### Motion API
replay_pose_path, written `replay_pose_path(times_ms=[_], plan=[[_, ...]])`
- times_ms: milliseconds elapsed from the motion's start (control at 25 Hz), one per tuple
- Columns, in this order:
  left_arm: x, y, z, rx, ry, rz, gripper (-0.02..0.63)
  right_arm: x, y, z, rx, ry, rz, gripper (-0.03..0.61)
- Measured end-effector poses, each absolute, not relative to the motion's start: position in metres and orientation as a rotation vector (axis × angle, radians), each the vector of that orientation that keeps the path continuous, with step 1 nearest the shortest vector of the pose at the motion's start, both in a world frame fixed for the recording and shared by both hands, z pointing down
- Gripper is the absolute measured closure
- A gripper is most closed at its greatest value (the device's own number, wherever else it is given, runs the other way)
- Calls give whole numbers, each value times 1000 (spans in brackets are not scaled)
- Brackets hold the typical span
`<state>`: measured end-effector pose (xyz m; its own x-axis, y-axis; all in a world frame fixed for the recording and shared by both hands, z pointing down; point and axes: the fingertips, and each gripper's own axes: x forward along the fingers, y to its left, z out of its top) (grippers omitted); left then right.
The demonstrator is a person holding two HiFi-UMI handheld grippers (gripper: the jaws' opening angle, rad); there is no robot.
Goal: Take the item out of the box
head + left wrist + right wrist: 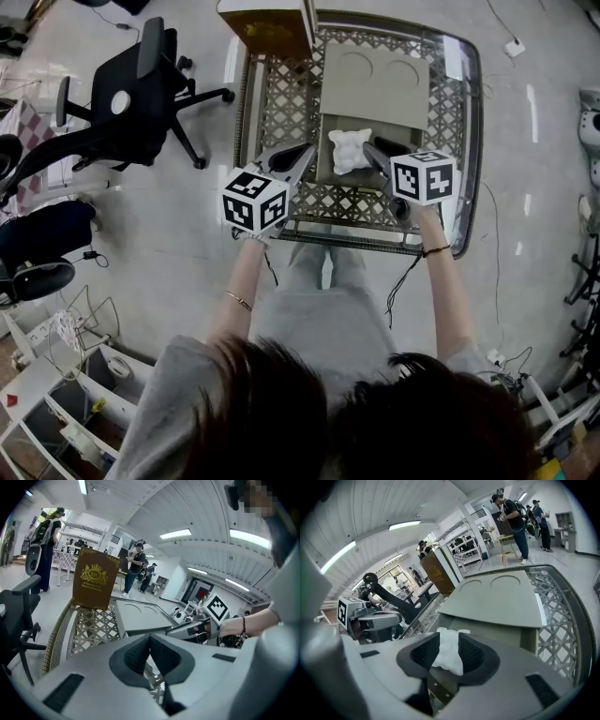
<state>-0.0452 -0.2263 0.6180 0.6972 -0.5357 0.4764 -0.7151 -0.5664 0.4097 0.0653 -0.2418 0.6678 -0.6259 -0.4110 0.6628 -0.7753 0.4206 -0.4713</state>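
The white item [349, 150] lies in the open grey box [375, 80], with free room above. Our right gripper [449, 645] is partly open around it. Our left gripper [150, 638] is closed and empty.

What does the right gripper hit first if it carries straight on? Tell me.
The white item in the open box. It shows between the right gripper's fingers, dead ahead. Whether they touch it yet is unclear.
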Motion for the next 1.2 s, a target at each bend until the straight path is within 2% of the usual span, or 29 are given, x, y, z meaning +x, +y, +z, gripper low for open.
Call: replay_pose_path(times_ms=[120,480,880,1200], plan=[[-43,-228,622,2312,-948,399,597,65,-241,678,1014,-2197,1115,408],[-36,-228,632,2300,-910,413,597,57,-246,695,1020,-2126,1160,354],[-38,-226,632,2290,-906,417,596,55,-243,710,1003,-2028,1134,359],[-40,-226,632,2277,-910,403,597,53,-241,721,980,-1959,1069,451]])
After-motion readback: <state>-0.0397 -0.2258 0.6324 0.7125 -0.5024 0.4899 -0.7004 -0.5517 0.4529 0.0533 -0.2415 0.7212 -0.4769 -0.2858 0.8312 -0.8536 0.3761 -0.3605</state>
